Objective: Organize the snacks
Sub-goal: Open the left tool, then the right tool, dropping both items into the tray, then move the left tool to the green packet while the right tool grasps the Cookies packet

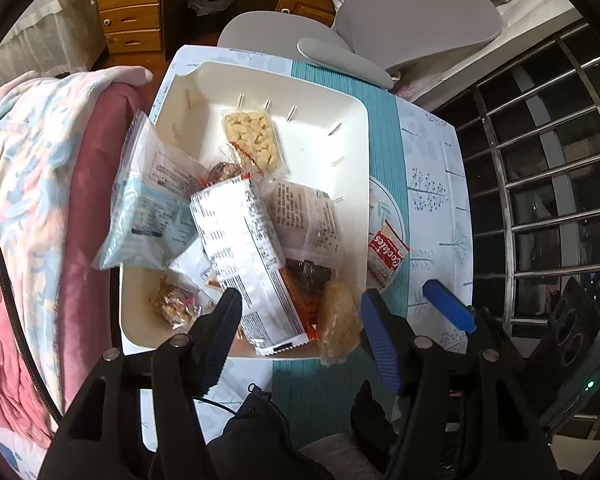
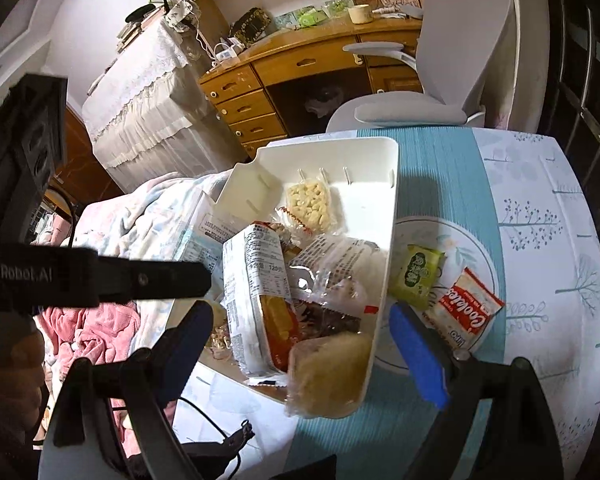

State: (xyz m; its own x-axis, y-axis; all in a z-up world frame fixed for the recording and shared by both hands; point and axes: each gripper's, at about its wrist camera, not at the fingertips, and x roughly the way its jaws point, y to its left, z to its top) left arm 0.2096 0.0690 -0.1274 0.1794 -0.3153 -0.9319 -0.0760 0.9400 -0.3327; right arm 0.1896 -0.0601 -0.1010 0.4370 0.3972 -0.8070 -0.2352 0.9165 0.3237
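Between the right gripper's (image 2: 300,332) spread fingers (gripping nothing) lies the pale wrapped snack (image 2: 328,376).

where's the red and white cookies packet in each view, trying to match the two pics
Left wrist view: the red and white Cookies packet lies right of centre, just outside the white plastic bin's right wall, on a patterned round plate.
Right wrist view: the same packet sits lower right, on the plate beside a green snack packet.
Shared landmark: the clear-wrapped pale puffed rice bar inside the bin.
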